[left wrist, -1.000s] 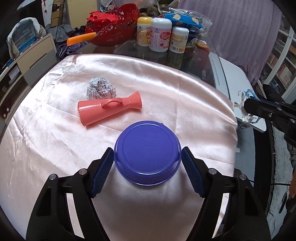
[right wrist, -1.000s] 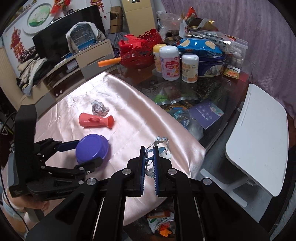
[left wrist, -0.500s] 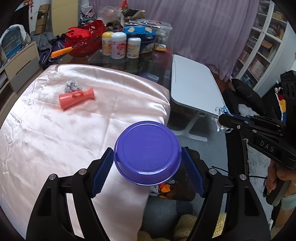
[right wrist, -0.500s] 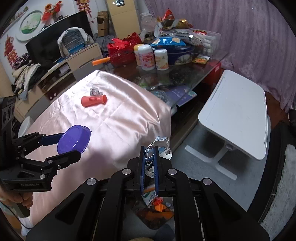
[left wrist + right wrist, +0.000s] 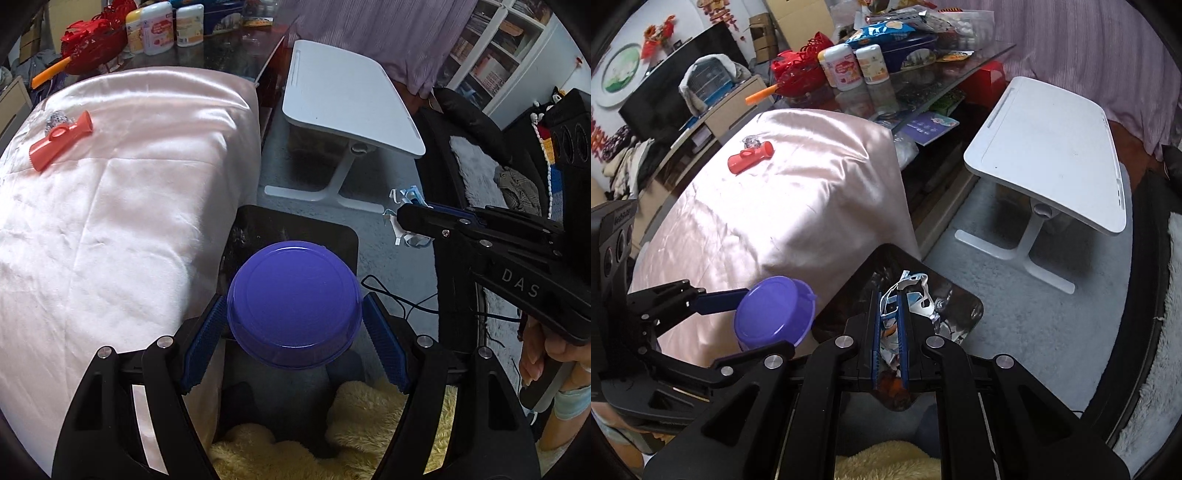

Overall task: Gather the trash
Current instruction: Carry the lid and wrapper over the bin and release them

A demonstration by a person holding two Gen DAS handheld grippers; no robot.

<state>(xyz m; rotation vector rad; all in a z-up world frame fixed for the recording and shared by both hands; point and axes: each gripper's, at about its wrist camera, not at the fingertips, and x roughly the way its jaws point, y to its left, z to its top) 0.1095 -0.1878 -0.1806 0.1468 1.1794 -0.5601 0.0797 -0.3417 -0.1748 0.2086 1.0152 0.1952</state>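
Now that both loads have swung off the table point(image 5: 110, 206) to the bin point(image 5: 975, 306) — left hand-held gripper point(image 5: 294, 328) clamping the purple bowl point(image 5: 294, 304), right hand-held gripper point(image 5: 889, 314) pinching a crumpled wrapper point(image 5: 916, 291) — dropping comes next.

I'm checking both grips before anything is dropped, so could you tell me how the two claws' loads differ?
The left claw stands wide around a rigid round purple plastic bowl, bottom facing its camera; the right claw is shut tight on a thin crumpled white-and-blue wrapper scrap. Both hang over the black trash bin beside the pink satin cloth.
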